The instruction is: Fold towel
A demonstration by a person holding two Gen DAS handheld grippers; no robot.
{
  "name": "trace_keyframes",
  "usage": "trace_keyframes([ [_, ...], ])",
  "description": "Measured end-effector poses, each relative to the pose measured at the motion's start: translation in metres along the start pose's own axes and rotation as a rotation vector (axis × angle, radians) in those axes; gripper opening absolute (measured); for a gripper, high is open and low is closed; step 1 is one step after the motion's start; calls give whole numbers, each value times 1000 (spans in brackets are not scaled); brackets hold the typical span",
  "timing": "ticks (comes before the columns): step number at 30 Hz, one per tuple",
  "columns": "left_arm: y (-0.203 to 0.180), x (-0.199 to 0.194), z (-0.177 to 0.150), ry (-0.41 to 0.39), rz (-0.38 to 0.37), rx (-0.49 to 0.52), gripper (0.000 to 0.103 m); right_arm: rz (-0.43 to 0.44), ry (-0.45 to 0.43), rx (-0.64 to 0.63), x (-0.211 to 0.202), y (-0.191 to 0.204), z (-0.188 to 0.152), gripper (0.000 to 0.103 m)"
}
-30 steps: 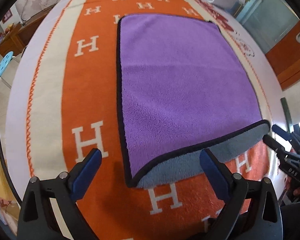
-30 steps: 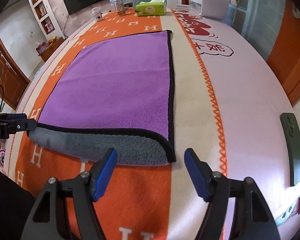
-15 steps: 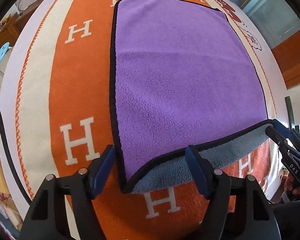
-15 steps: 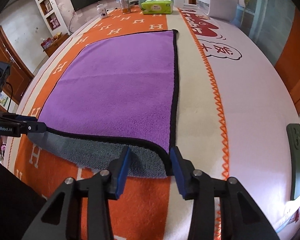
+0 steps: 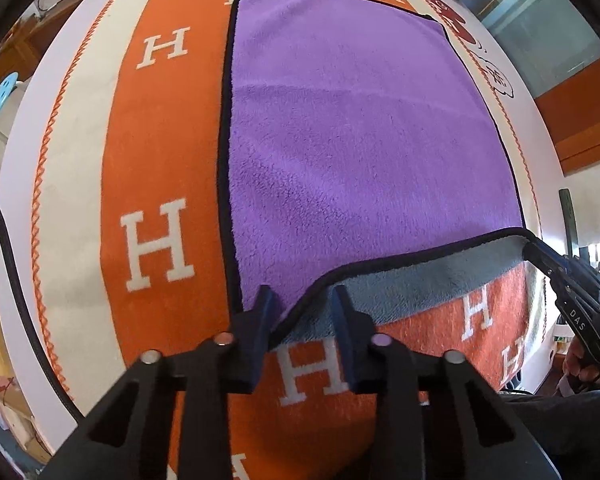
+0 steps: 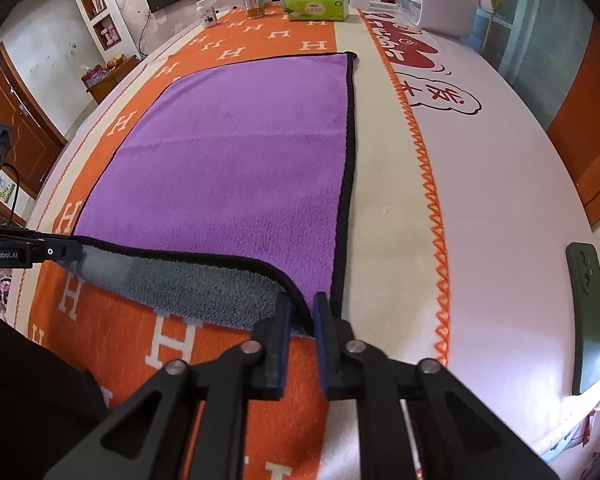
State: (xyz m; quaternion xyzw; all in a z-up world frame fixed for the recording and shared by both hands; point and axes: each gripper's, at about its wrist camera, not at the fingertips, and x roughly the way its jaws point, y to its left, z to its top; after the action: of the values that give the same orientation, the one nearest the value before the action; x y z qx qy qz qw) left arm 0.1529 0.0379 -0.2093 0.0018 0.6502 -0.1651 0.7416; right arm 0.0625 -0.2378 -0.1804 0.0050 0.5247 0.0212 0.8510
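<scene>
A purple towel (image 5: 356, 128) lies spread flat on an orange blanket (image 5: 160, 152) patterned with white H letters, which covers a long table (image 6: 500, 208). Its near edge is lifted just off the blanket, showing the grey underside (image 6: 204, 284). The left claw (image 5: 302, 308) stands at the near left corner with the black hem running between its two blue pads; in its own view a gap shows on either side of the cloth, so the jaws look nearly closed, not fully pinched. The right claw (image 6: 302, 314) is at the near right corner, its pads tight against the hem, gripping the towel.

From here the fold looks set to carry the near edge over toward the far edge by the green tissue pack (image 6: 316, 6). The main risk I see is the left corner: if those jaws are not fully shut when the lift starts, the cloth could slide out and that side would drop, leaving a crooked fold. The plush pile is thick and soft, so a shallow bite on the hem alone may also slip. If the two claws rise or travel unevenly, the edge between them will sag or twist and the corners will not meet. Dragging low could also ruck up the blanket beneath. A dark green phone (image 6: 588, 320) lies well apart on the right, out of the way.
</scene>
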Motion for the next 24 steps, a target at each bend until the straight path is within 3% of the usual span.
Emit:
trace_keyframes([
  [6,0,-1,-2,2,-1,5,9,13,10,-4,0,2,1,4],
  [24,-22,-22,14,-36,47,96,6,16,23,-46,-10,-1,17,4],
])
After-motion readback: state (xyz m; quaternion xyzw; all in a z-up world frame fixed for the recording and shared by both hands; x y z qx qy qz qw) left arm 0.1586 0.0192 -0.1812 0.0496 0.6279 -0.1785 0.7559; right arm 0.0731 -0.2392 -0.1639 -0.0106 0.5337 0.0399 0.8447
